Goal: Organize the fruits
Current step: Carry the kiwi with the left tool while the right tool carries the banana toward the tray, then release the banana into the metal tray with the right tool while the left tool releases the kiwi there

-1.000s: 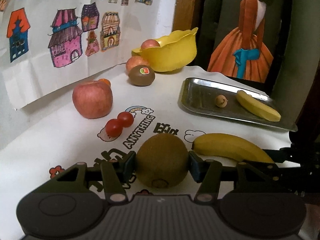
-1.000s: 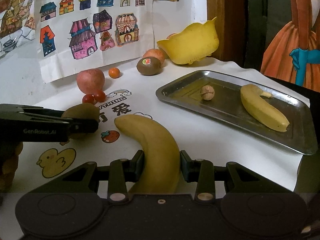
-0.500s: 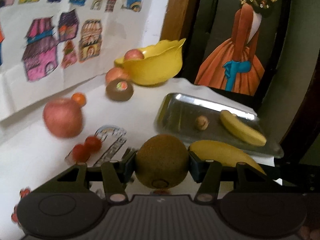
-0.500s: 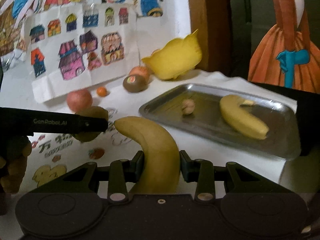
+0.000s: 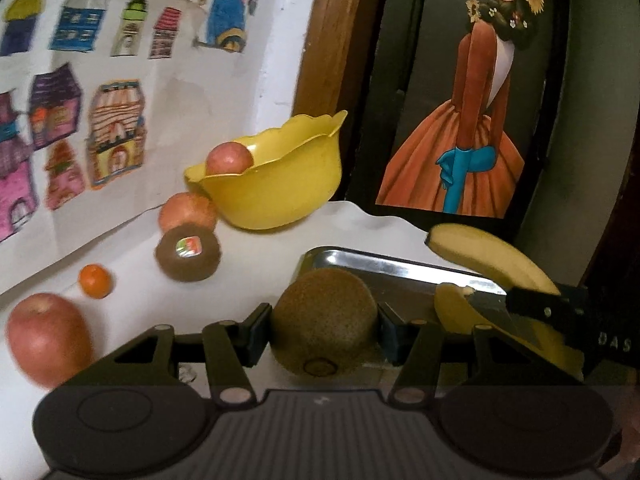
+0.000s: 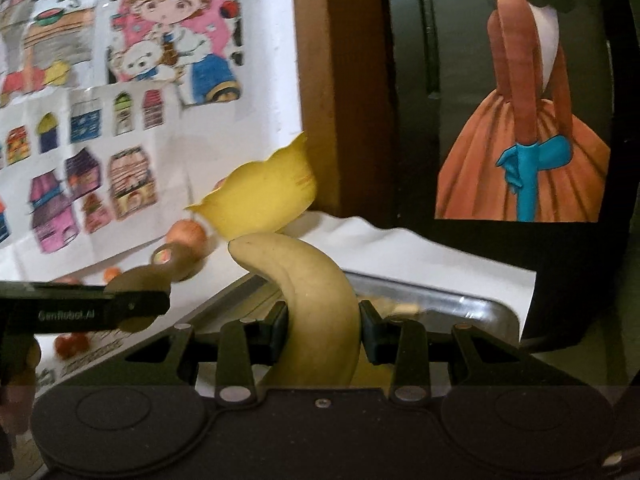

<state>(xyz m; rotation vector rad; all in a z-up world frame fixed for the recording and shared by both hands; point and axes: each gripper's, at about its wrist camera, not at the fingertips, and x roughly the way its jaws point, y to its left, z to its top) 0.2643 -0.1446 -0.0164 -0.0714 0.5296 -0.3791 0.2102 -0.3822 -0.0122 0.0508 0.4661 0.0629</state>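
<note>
My left gripper (image 5: 324, 326) is shut on a brown kiwi (image 5: 324, 320), held above the near left corner of the steel tray (image 5: 384, 266). My right gripper (image 6: 323, 326) is shut on a yellow banana (image 6: 312, 300), lifted over the tray (image 6: 472, 308). In the left wrist view that banana (image 5: 492, 258) hangs at the right, above a second banana (image 5: 456, 308) lying in the tray. A yellow bowl (image 5: 276, 184) at the back holds an apple (image 5: 230, 158). On the cloth lie a stickered kiwi (image 5: 188, 252), an apple (image 5: 186, 212), a small orange (image 5: 95, 280) and a big apple (image 5: 44, 336).
Paper drawings (image 5: 80, 92) cover the wall on the left. A dark panel with a painted figure in an orange dress (image 5: 460, 120) stands behind the table's far edge. Cherry tomatoes (image 6: 72, 344) lie on the printed cloth at the left.
Both grippers have risen and moved forward toward the tray with their fruit. The kiwi now hangs at the tray's near corner, and the banana is over the tray.
</note>
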